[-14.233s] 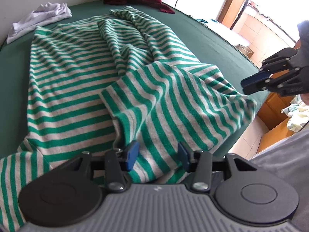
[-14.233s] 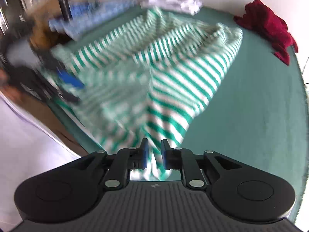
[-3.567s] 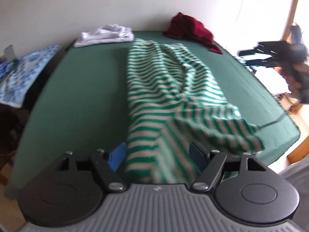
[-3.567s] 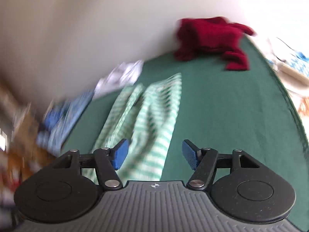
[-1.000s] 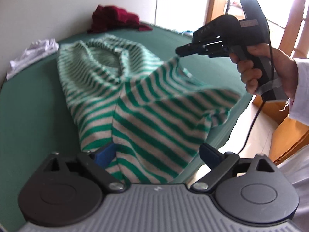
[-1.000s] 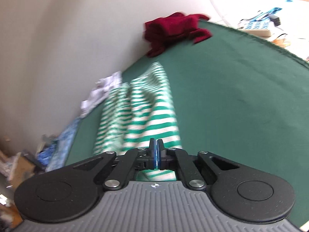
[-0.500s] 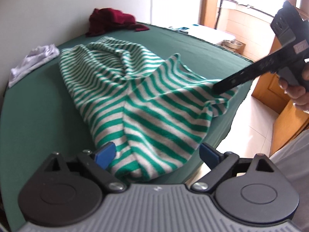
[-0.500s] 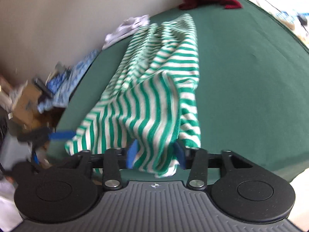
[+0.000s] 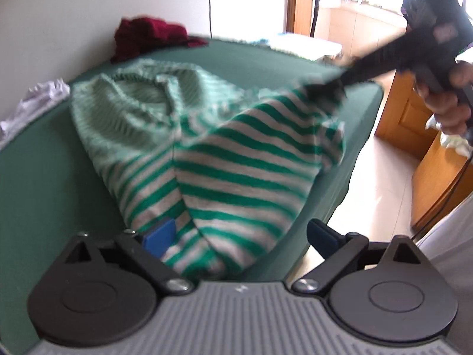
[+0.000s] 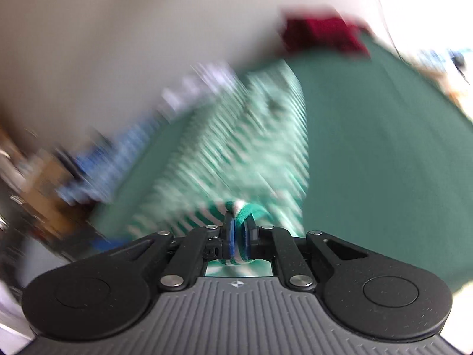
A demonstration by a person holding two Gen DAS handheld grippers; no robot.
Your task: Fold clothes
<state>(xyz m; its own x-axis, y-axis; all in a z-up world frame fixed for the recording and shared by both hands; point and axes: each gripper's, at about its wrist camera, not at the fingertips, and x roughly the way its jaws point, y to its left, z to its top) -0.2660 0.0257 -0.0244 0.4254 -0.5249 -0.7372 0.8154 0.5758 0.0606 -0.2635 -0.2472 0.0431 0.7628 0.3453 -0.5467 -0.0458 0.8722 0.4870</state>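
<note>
Between the wide-spread fingers of the left tool (image 9: 239, 233), nothing gripped, only striped shirt (image 9: 224, 171) draped ahead over the near edge of the green bed (image 9: 44, 183). Farther right, right tool (image 10: 239, 236) clamped on a bunched shirt edge (image 10: 242, 210); could slip free or drag the folded layers askew, given one thin pinch. Beyond: white garment (image 9: 41, 100), red clothes (image 9: 150, 37), wall, wooden cabinet (image 9: 419, 124).

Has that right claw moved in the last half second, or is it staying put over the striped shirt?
Yes. The right claw has closed on the striped shirt and swung up: the red clothes by the wall now sit lower in its view.
</note>
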